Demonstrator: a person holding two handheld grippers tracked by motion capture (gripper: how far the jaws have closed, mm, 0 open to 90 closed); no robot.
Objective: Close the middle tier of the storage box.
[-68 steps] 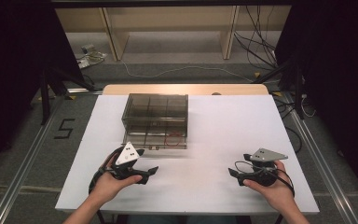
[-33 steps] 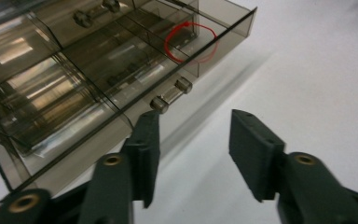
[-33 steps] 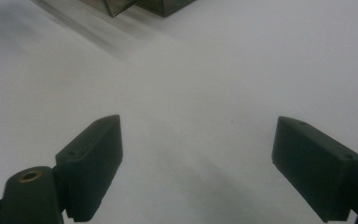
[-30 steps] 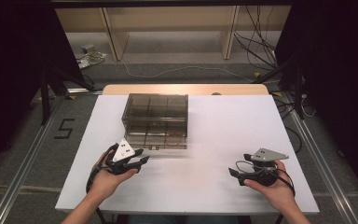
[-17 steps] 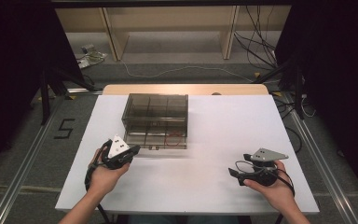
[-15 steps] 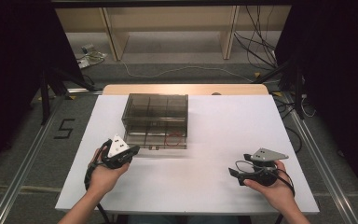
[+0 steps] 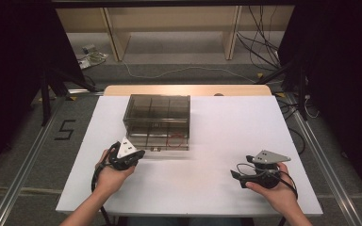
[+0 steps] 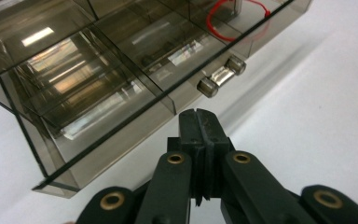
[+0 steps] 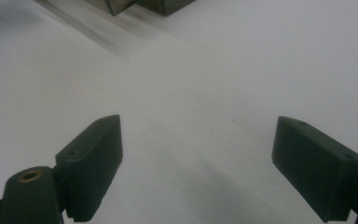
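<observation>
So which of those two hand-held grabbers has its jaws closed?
The left gripper, beside the smoky drawer box: its jaws meet with nothing between. The right gripper stands wide open over the bare white table.

Only 1 readable mark: a big black "5" (image 7: pixel 65 129) on the grey floor (image 7: pixel 37 155), left of the white table (image 7: pixel 245 136), just inside the metal rail. No text, label or brand legible elsewhere, incl. both gripper views
</observation>
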